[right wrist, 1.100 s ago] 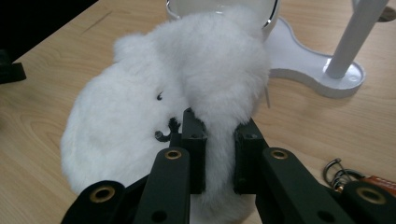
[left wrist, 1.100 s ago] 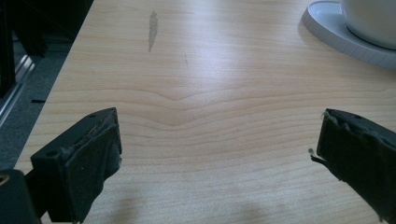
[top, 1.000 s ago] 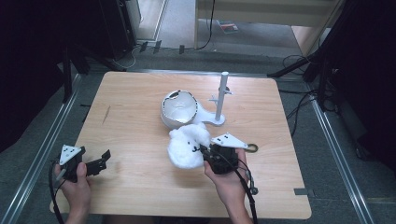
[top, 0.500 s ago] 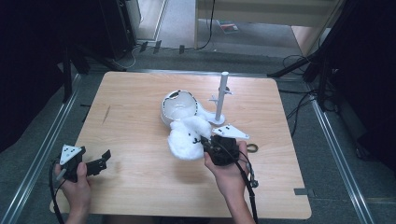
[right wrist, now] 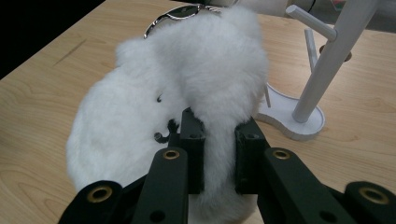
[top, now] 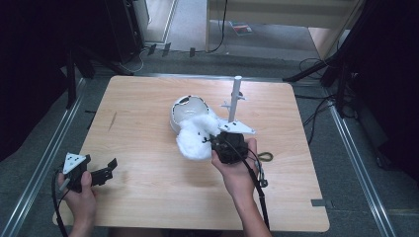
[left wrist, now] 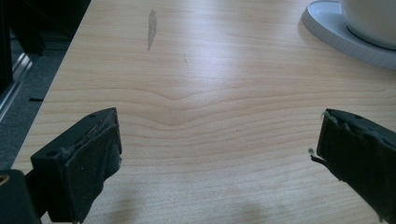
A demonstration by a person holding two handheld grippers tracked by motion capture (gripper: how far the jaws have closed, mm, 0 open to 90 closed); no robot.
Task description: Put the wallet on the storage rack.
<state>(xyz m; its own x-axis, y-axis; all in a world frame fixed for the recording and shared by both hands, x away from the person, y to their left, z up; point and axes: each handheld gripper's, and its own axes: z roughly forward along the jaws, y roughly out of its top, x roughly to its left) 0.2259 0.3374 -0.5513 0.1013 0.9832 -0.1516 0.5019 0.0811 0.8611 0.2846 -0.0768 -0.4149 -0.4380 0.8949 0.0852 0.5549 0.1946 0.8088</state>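
A white fluffy plush (top: 196,137) with small black marks lies mid-table, touching a white rounded bowl-like object (top: 189,109) behind it. My right gripper (top: 214,142) is shut on a fold of the plush (right wrist: 187,93), seen up close between its jaws (right wrist: 219,140). A metal clasp (right wrist: 180,13) shows at the plush's far end. A white peg stand (top: 235,101) rises just right of it (right wrist: 327,56). At the near left edge my left gripper (top: 109,167) stands open over bare wood (left wrist: 219,154), holding nothing.
A small metal ring (top: 266,156) lies on the table right of my right hand. A white round rim (left wrist: 345,35) shows far up in the left gripper view. Dark floor, rails and cables surround the wooden table (top: 148,197).
My right gripper has carried the plush away from the person, up against the white rounded object and nearer the stand. The left gripper has stayed put.
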